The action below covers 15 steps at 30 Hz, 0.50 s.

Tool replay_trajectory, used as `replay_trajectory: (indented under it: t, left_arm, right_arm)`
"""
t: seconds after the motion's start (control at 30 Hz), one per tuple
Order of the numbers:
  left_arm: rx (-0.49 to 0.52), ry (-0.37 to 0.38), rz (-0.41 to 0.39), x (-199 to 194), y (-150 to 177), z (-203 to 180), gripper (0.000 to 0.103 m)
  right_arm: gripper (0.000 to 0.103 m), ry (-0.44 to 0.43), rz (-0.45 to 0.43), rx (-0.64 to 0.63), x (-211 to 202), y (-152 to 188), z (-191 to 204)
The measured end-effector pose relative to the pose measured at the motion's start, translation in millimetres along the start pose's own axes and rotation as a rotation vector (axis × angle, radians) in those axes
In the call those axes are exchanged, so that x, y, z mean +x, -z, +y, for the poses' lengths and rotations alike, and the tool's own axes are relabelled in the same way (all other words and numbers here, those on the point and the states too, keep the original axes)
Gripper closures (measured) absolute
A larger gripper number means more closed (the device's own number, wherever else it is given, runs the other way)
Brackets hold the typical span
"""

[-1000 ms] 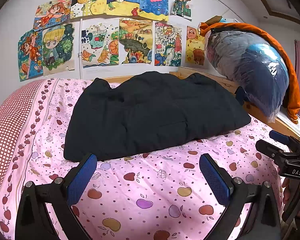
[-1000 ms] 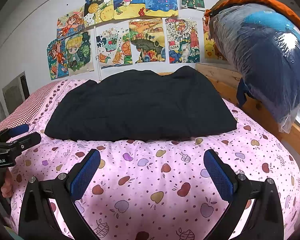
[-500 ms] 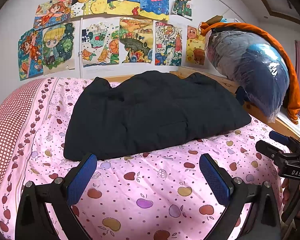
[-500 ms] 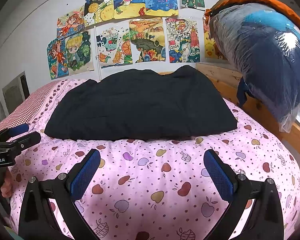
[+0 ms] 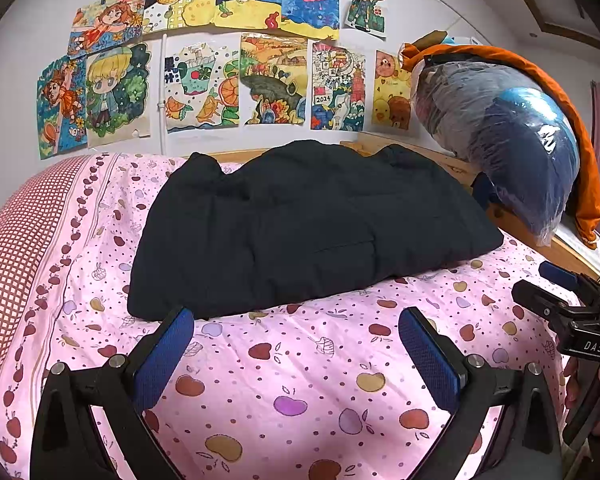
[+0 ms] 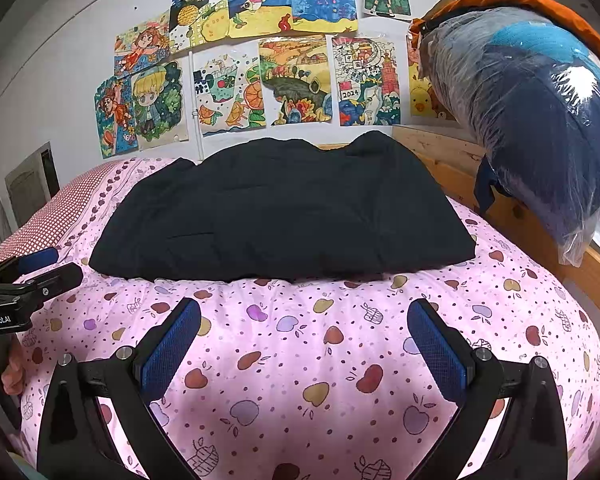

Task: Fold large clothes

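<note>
A large black padded garment (image 5: 300, 232) lies folded into a rough rectangle on the pink apple-print bedspread (image 5: 292, 380), toward the far side of the bed; it also shows in the right wrist view (image 6: 284, 220). My left gripper (image 5: 296, 320) is open and empty, held over the bedspread just short of the garment's near edge. My right gripper (image 6: 304, 316) is open and empty, also just short of that edge. Each gripper shows at the side of the other's view: the right one (image 5: 556, 296), the left one (image 6: 36, 272).
A wooden bed rail (image 6: 512, 216) runs along the right side. A plastic-wrapped blue and orange bundle (image 5: 512, 148) rests on it. A red checked pillow (image 5: 16, 240) lies at the left. Drawings (image 5: 228, 64) cover the wall behind the bed.
</note>
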<state>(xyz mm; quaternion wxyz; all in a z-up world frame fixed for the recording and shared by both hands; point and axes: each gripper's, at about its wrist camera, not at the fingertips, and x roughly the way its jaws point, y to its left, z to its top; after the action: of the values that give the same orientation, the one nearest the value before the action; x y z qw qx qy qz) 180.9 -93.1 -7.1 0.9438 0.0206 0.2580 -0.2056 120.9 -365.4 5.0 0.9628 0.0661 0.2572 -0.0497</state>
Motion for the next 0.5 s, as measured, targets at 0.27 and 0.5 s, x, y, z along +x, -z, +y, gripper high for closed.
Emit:
replay_trajectory:
  t: [0.27, 0.5]
  left_arm:
    - [-0.002, -0.009, 0.037, 5.4, 5.7, -1.0, 0.0]
    - [0.039, -0.051, 0.056, 6.7, 10.0, -11.7, 0.0]
  right_arm:
    - [0.002, -0.001, 0.001, 0.0, -0.1, 0.1, 0.2]
    - [0.002, 0.0, 0.006, -0.006, 1.7, 1.9, 0.6]
